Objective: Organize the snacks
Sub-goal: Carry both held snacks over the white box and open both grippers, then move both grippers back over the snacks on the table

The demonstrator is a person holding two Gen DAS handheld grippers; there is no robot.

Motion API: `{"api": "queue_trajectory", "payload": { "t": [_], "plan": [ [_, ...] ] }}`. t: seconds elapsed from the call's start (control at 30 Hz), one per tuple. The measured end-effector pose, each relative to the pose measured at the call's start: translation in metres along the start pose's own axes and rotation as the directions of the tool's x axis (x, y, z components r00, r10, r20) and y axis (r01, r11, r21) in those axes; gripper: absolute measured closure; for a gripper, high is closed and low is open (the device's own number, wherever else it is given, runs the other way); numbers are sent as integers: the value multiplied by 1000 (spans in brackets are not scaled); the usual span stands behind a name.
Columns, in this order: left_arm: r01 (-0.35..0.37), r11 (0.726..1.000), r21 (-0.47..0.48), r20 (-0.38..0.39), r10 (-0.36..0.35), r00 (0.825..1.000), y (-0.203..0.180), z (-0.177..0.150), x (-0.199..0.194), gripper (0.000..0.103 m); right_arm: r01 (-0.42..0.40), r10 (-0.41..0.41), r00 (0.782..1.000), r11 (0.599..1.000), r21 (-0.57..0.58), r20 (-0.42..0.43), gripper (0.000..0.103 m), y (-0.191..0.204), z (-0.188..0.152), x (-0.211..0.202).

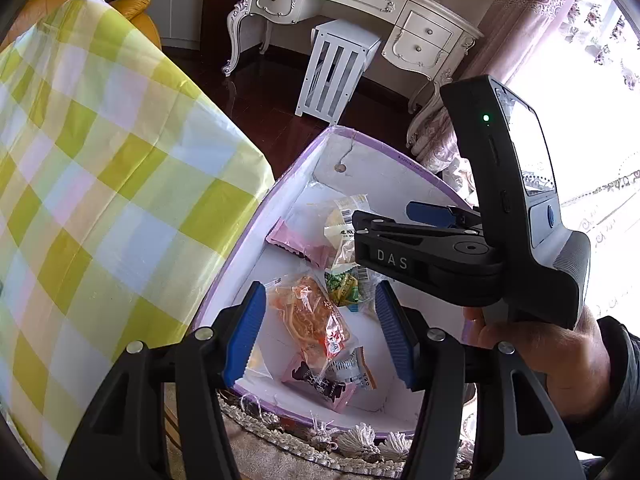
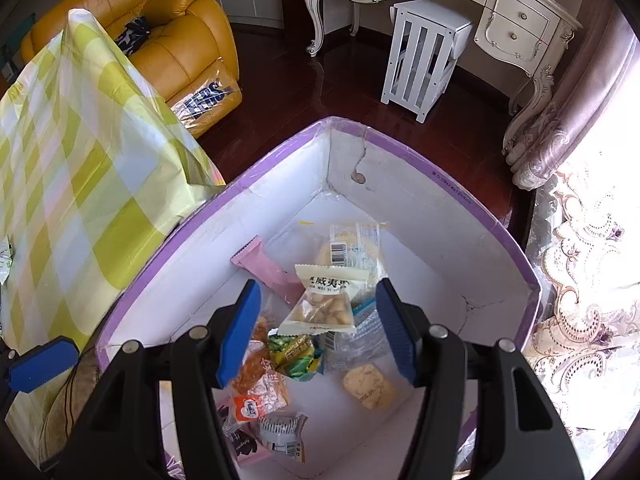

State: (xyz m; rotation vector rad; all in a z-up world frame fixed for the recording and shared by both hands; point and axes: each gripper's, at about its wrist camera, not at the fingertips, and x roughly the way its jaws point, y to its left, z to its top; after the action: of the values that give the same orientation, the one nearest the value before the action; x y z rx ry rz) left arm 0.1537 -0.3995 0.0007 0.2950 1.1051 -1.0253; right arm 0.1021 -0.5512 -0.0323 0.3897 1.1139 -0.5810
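Right wrist view: snacks lie in a heap on the floor of my box [image 2: 440,276], white inside with a purple rim. A clear nut pack [image 2: 322,304] lies on top between my spread blue pads, with a pink wrapper [image 2: 268,272] behind it, a green pack [image 2: 296,356] and an orange pack [image 2: 260,384] nearer, and a yellow biscuit [image 2: 368,386] to the right. My right gripper [image 2: 318,330] hangs wide open over the heap, gripping nothing. Left wrist view: my left gripper [image 1: 320,332] is just as wide and empty above the orange pack [image 1: 312,320]; the right gripper [image 1: 428,236] reaches over the box [image 1: 360,160] from the right. A checked cloth [image 2: 80,160] lies just left of the box. Beyond stand a yellow armchair [image 2: 180,40], white stool [image 2: 424,60] and cream desk [image 2: 500,0].
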Motion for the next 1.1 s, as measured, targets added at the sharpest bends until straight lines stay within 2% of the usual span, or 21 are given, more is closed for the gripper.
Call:
{"api": "queue_trajectory", "payload": {
  "t": [0.4, 0.67, 0.9, 1.1],
  "plan": [
    [-35, 998, -56, 84, 40, 996, 18, -2, -31, 47, -49, 50, 998, 998, -43, 34, 40, 29, 4, -20],
    [-79, 986, -145, 141, 100, 985, 55, -12, -60, 47, -88, 93, 994, 991, -101, 52, 40, 62, 4, -35],
    [-148, 953, -265, 180, 200, 963, 100, -31, -92, 47, -137, 151, 986, 977, -163, 75, 40, 99, 3, -49],
    [-238, 907, -347, 194, 318, 928, 133, -48, -118, 45, -168, 198, 974, 956, -241, 109, 38, 140, -2, -66]
  ]
}}
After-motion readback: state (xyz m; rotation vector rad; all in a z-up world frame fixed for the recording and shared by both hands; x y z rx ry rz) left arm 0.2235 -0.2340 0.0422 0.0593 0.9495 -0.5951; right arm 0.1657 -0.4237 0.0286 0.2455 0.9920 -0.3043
